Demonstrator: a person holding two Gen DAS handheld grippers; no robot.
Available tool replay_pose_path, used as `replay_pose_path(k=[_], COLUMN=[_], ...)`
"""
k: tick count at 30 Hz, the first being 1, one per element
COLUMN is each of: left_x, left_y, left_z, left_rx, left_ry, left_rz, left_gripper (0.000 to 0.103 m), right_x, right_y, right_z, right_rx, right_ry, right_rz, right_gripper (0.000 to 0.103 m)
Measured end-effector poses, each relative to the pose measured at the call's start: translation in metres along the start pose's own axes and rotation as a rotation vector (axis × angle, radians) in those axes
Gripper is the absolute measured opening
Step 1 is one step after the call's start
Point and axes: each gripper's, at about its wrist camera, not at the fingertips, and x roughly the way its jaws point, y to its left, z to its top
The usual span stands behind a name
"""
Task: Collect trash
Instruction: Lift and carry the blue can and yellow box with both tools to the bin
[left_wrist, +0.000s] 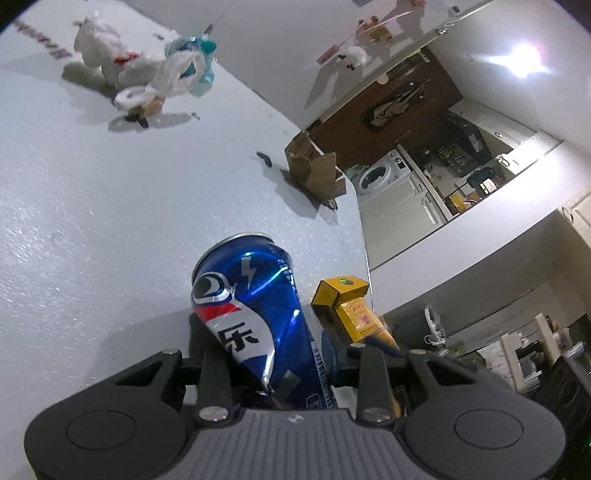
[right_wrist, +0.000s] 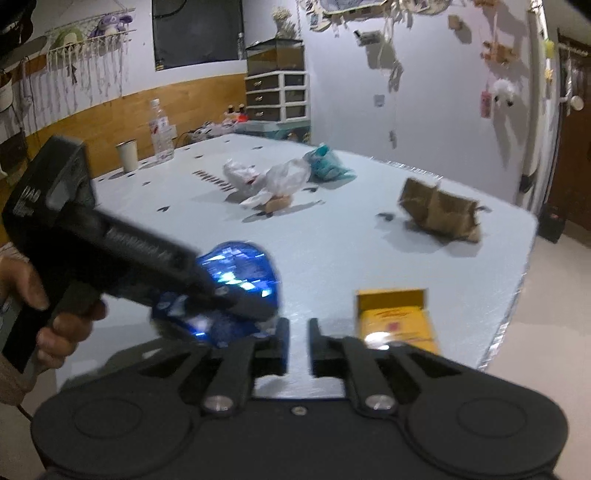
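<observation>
A dented blue soda can (left_wrist: 251, 295) stands between the fingers of my left gripper (left_wrist: 269, 343), which is shut on it. In the right wrist view the same can (right_wrist: 240, 269) shows blurred, with the left gripper (right_wrist: 221, 295) clamped across it and a person's hand (right_wrist: 55, 317) on its handle. A yellow carton (left_wrist: 354, 310) lies just right of the can. My right gripper (right_wrist: 298, 343) is slightly open over bare table, with nothing between its fingers. It sits between the can and the yellow carton (right_wrist: 395, 317).
On the white table (right_wrist: 369, 266) lie a heap of crumpled plastic bags (right_wrist: 280, 181) and a torn cardboard box (right_wrist: 439, 210) further back. A cup (right_wrist: 127, 157) and a bottle (right_wrist: 160, 129) stand at the far left. The table edge runs close on the right.
</observation>
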Motion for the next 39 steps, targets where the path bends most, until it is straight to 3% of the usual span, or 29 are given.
replay_pose_path(k=[4, 7, 12, 14, 16, 17, 21, 29, 39], left_x=[-0.008, -0.011, -0.013, -0.013, -0.014, -0.014, -0.017, -0.02, -0.019], left_y=[-0.003, -0.004, -0.012, -0.017, -0.022, -0.025, -0.038, -0.063, -0.106], left_z=[-0.003, -0.003, -0.005, -0.007, -0.01, -0.011, -0.018, -0.036, -0.066], left_rx=[0.04, 0.058, 0.11, 0.141, 0.181, 0.195, 0.28, 0.41, 0.499], left_ry=[-0.031, -0.036, -0.044, -0.051, -0.062, -0.066, -0.092, -0.141, -0.182], left_rz=[0.029, 0.048, 0.101, 0.129, 0.161, 0.17, 0.225, 0.343, 0.363], left_gripper=[0.033, 0.033, 0.033, 0.033, 0.033, 0.033, 0.033, 0.033, 0.033], right_x=[-0.007, 0.002, 0.025, 0.034, 0.039, 0.04, 0.031, -0.012, -0.077], right_y=[-0.013, -0.021, -0.03, -0.03, -0.029, -0.03, -0.026, -0.023, -0.033], right_z=[0.004, 0.006, 0.001, -0.002, -0.005, -0.006, -0.007, -0.006, -0.021], right_rx=[-0.028, -0.049, -0.022, -0.017, -0.002, 0.017, 0.039, 0.087, 0.113], right_ry=[-0.027, 0.005, 0.105, 0.13, 0.148, 0.141, 0.104, -0.004, -0.081], right_rz=[-0.143, -0.219, -0.224, -0.214, -0.216, -0.211, -0.172, -0.178, -0.245], right_gripper=[0.081, 0.091, 0.092, 0.087, 0.064, 0.061, 0.06, 0.06, 0.06])
